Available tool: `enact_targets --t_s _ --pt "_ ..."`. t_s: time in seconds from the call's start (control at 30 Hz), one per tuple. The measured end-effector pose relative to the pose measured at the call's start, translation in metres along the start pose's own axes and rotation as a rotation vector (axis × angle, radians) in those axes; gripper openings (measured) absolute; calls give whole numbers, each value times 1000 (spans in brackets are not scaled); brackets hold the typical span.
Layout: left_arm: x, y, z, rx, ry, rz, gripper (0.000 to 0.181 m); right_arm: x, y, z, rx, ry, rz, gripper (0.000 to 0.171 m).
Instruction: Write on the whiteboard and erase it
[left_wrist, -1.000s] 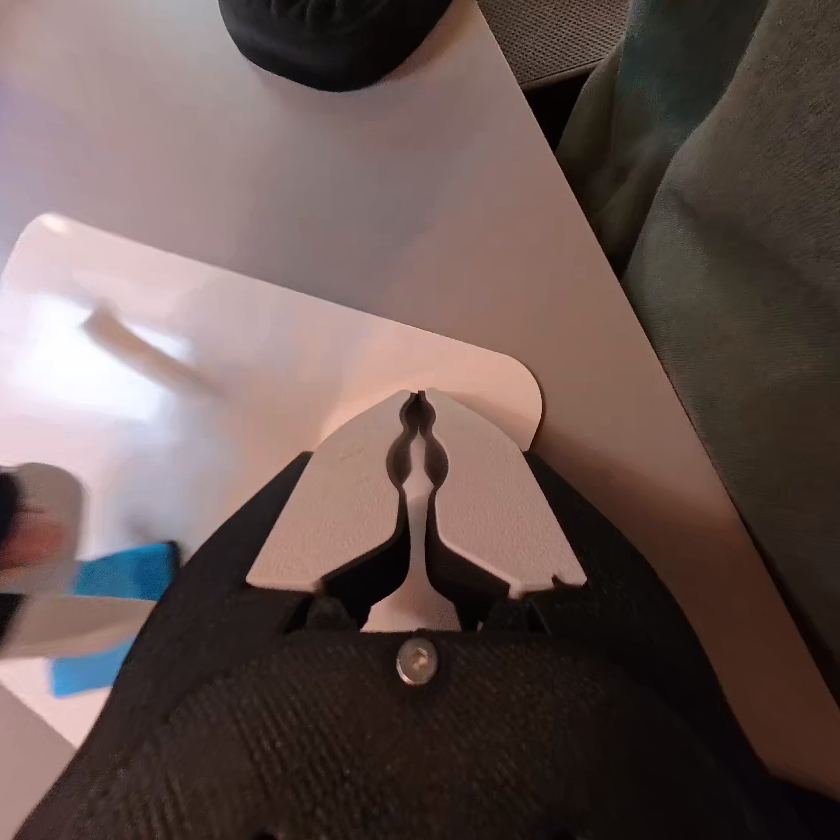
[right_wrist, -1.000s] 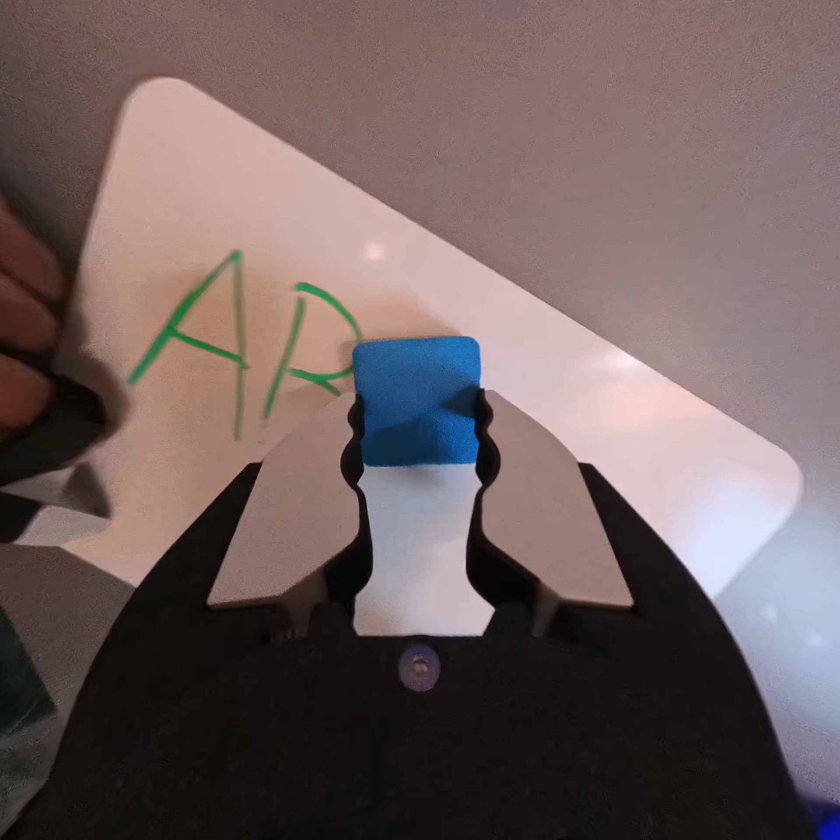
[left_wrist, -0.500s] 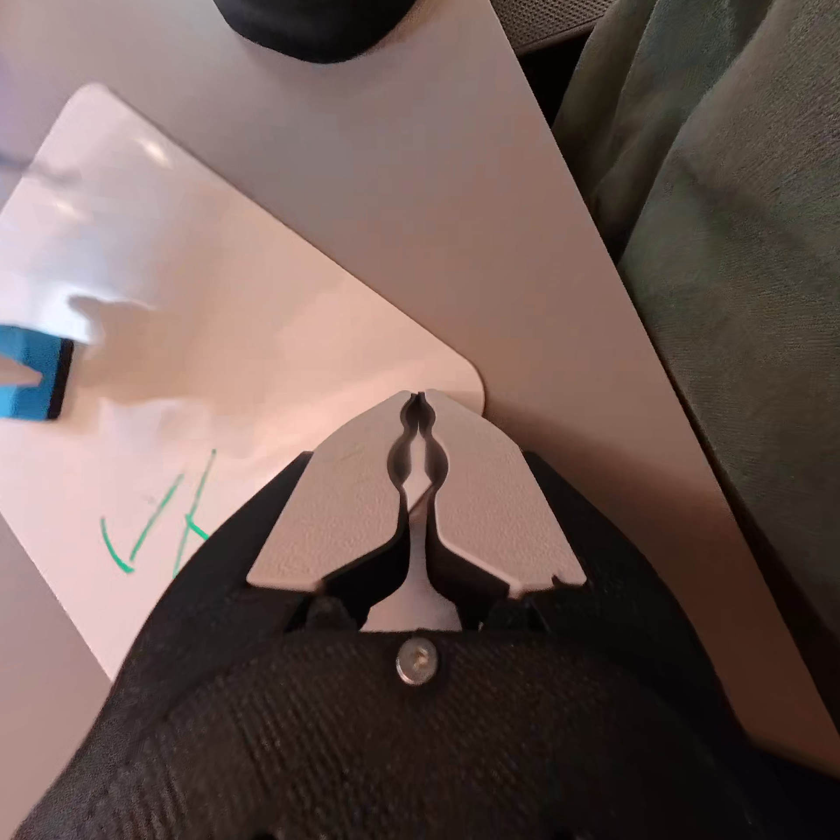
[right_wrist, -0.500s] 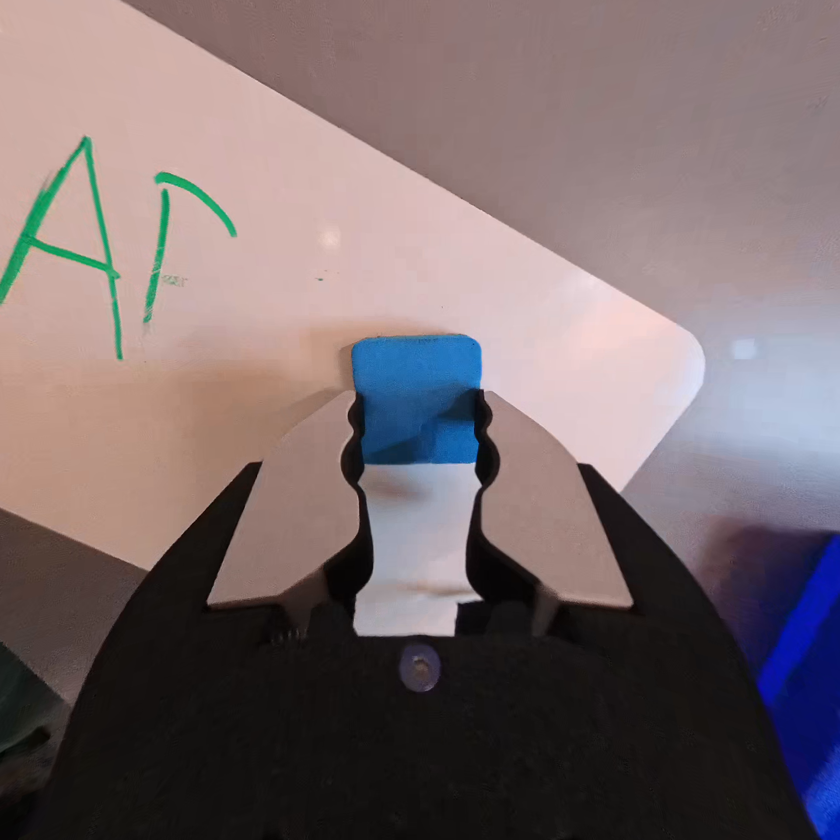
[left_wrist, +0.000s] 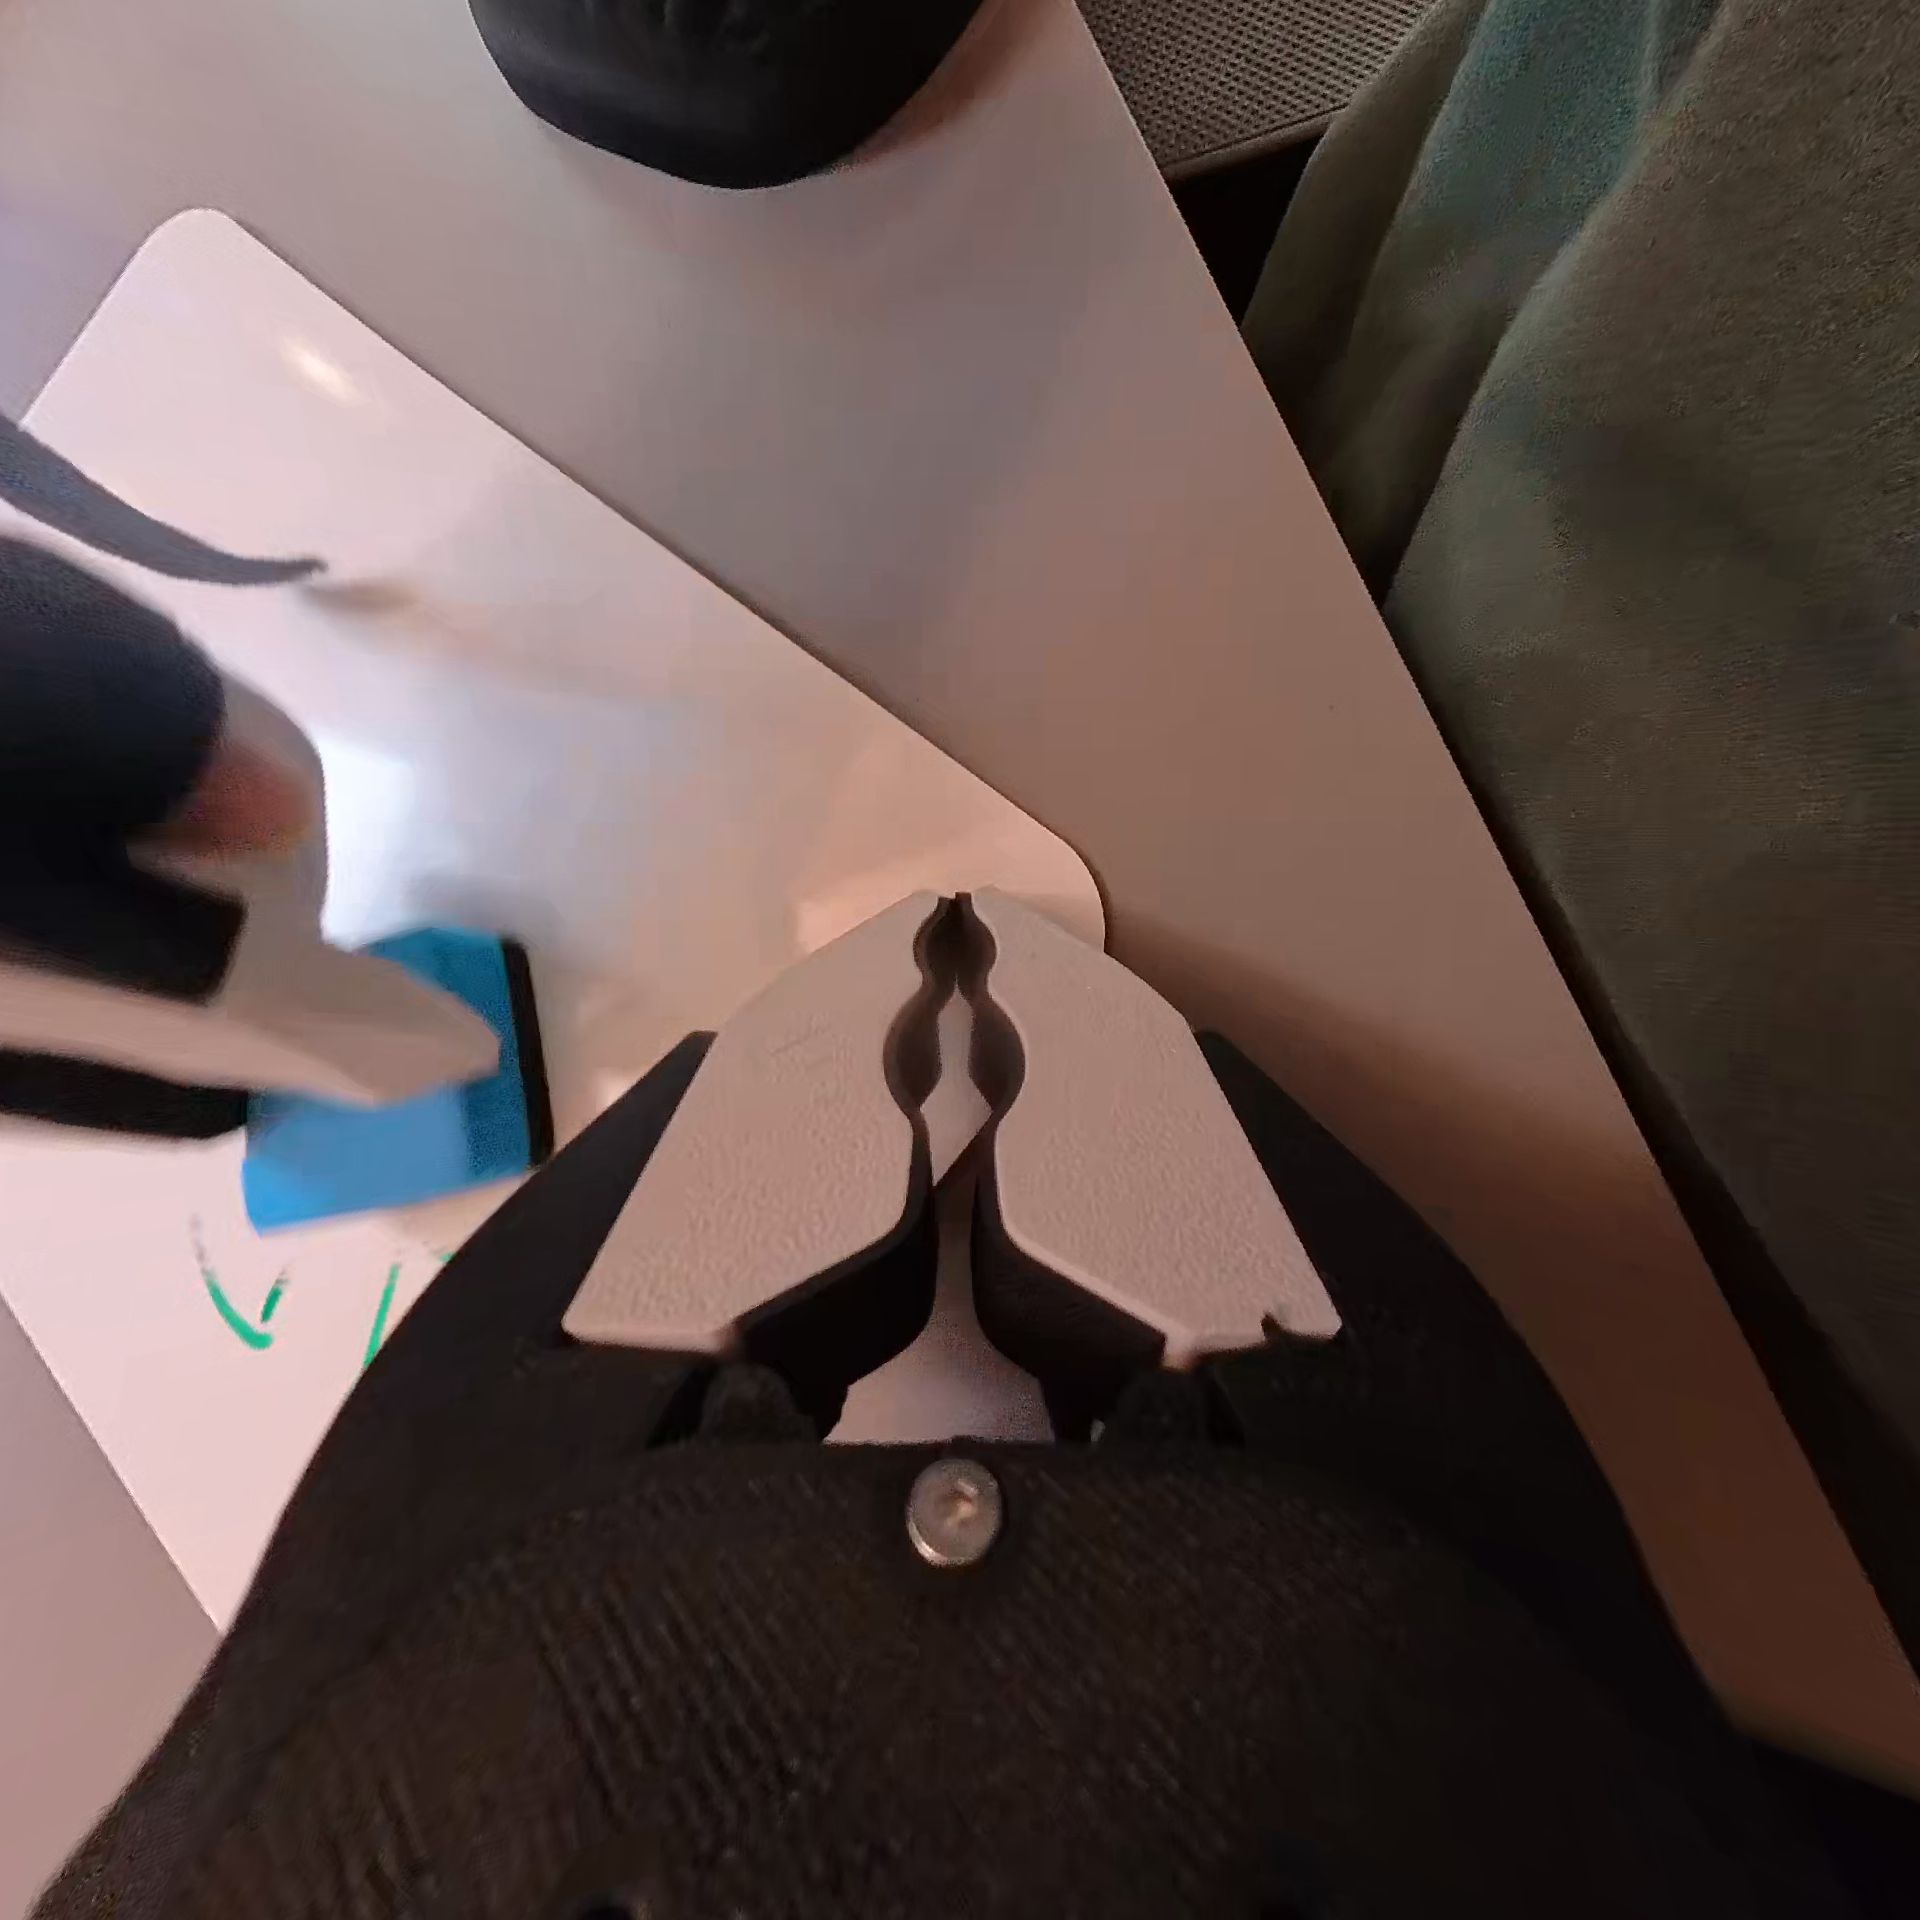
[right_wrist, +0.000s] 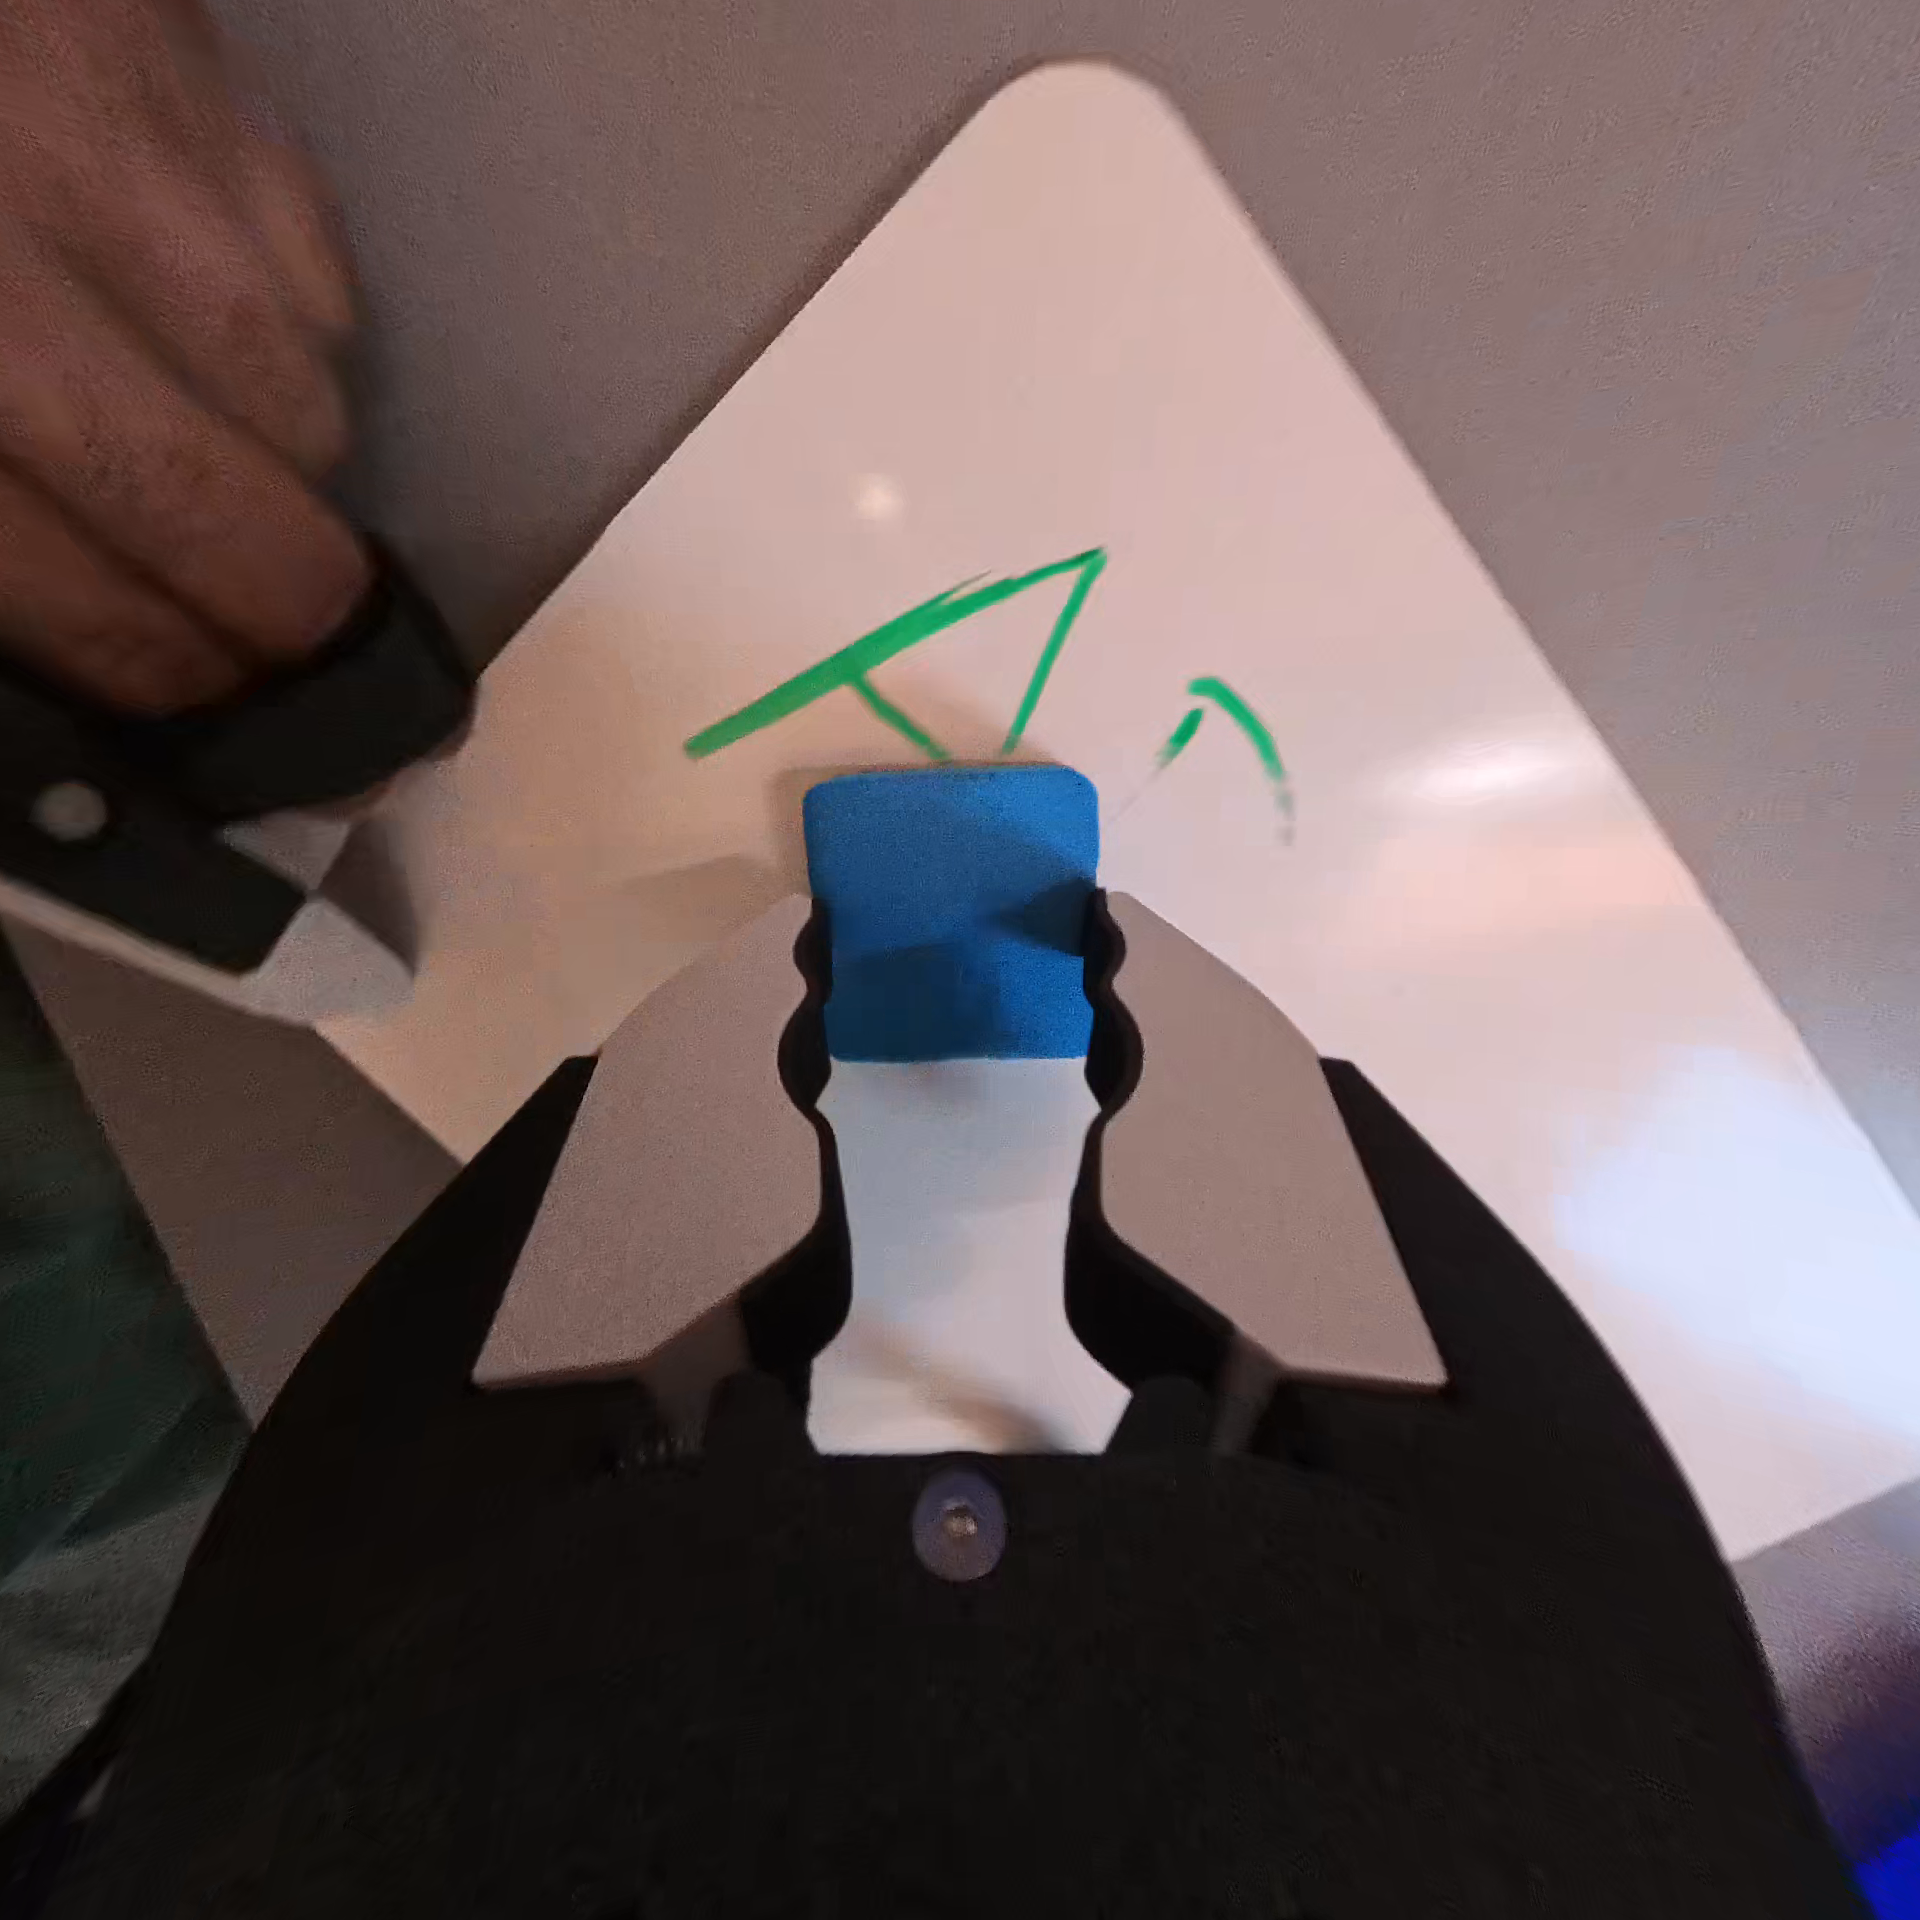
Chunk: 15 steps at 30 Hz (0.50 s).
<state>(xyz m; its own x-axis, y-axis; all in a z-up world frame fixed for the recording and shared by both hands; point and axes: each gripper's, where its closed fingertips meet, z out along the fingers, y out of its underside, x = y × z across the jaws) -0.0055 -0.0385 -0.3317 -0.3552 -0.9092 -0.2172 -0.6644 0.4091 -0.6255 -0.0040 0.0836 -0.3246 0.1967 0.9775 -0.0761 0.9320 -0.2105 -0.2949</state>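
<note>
Right wrist view: blue eraser (right_wrist: 951, 914) clamped in right gripper (right_wrist: 951, 961), touching whiteboard (right_wrist: 1351, 727).

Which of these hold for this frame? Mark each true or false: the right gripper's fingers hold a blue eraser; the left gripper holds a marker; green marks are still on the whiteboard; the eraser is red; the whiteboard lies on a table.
1. The right gripper holds a blue square foam eraser between its fingers. True.
2. The left gripper holds a marker. False: its fingers are shut on nothing.
3. Green marker strokes remain on the white rounded-corner whiteboard. True.
4. The eraser is red. False: it is blue.
5. The whiteboard lies flat on a grey table. True.
</note>
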Motion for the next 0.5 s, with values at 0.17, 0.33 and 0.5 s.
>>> enact_targets --t_s 0.17,0.33,0.5 --pt "0 0 0 -2 -12 12 1 59 9 -7 -6 36 165 47" --pt "1 0 0 6 -3 12 1 -16 -11 5 -57 -68 -77 48" --pt "1 0 0 5 -12 23 0 53 -20 2 -79 13 100 47"
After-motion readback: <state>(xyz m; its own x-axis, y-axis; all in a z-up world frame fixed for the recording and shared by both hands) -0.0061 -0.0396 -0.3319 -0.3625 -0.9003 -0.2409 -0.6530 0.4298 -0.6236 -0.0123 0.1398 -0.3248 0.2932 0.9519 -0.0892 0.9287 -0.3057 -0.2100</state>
